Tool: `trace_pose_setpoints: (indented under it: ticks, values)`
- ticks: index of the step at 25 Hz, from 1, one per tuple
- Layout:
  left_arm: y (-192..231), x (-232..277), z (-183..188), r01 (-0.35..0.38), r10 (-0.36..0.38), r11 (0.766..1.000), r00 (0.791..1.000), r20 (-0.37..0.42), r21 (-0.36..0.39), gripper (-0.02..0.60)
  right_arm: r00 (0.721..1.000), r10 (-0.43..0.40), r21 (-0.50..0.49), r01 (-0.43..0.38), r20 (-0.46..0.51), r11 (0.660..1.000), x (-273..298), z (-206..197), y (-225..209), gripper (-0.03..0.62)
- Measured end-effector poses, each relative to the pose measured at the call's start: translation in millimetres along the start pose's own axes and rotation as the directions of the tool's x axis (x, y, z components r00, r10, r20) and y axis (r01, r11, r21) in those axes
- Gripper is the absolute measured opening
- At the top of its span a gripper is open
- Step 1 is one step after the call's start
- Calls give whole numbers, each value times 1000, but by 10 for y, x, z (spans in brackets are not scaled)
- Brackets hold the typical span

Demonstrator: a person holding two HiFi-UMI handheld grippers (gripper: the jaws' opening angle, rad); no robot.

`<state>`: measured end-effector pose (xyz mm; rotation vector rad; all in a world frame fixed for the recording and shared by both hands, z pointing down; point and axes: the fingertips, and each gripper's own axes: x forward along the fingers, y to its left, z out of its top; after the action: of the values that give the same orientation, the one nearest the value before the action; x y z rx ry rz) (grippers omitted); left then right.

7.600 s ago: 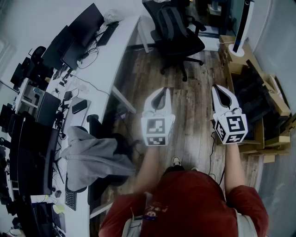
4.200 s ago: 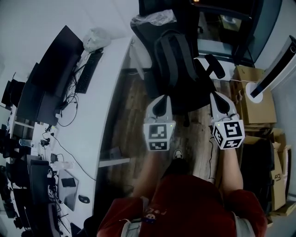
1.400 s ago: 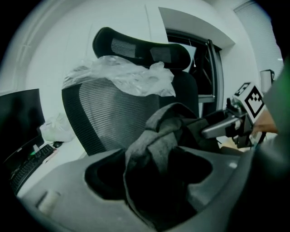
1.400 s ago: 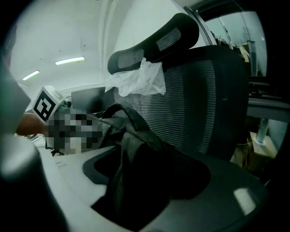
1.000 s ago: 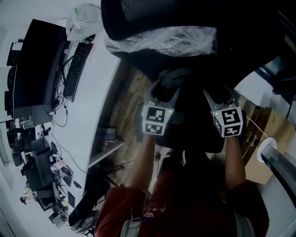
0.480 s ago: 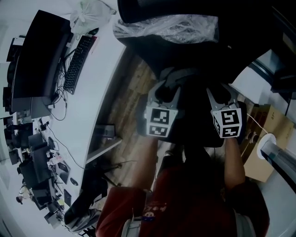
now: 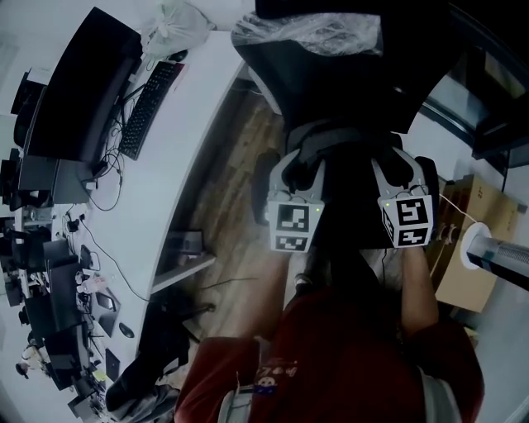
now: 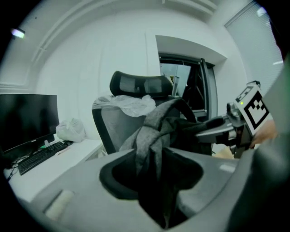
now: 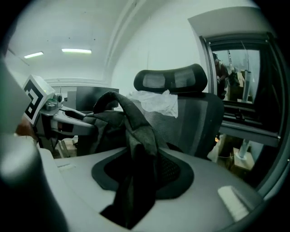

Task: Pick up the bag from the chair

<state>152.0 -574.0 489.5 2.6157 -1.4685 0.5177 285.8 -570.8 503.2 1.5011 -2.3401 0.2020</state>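
The dark grey bag [image 7: 347, 153] hangs between my two grippers in front of the black office chair [image 7: 347, 83]. In the head view my left gripper [image 7: 296, 175] and right gripper [image 7: 402, 175] each grip a side of its top. My left gripper [image 8: 155, 165] has just been closing, and a grey strap [image 8: 152, 131] is pinched between its jaws. In the right gripper view my right gripper [image 9: 135, 183] has also been closing and is shut on a dark strap [image 9: 136, 136]. Each gripper view shows the other gripper beyond the bag. The bag's lower part is lost in the dark.
A crinkled plastic sheet [image 7: 310, 29] lies over the chair's headrest. At the left runs a white desk [image 7: 194, 124] with a keyboard [image 7: 149, 107], a monitor [image 7: 78, 91] and a white plastic bag [image 7: 169, 25]. Cardboard boxes [image 7: 463, 273] and a white post [image 7: 496, 248] stand at the right.
Both grippers closed on the bag's straps and drew back from the chair and upward together, bringing the bag with them. The chair's backrest now sits farther from the grippers.
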Motion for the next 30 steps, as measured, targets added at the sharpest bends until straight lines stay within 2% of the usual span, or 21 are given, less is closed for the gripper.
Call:
trace_pose_setpoints:
  ticks: [6,18,22,30]
  values:
    - [-49,-813,105,3,-4,1000,999,46,23,161,999,-42,-34,43,28,998,-584,197,560,146]
    - [-398,-2342,13,22,-26,999,995,94,40,161,995,-71,-68,76,76,995,-1794,224,1577,146]
    - [-539,-2661,-112,17,-22,999,994,104,44,161,995,-69,-70,75,78,995,-2070,105,1791,146]
    - [-772,-3026,-414,40,-43,999,996,73,34,161,996,-71,-60,74,49,995,-2426,-209,2078,146]
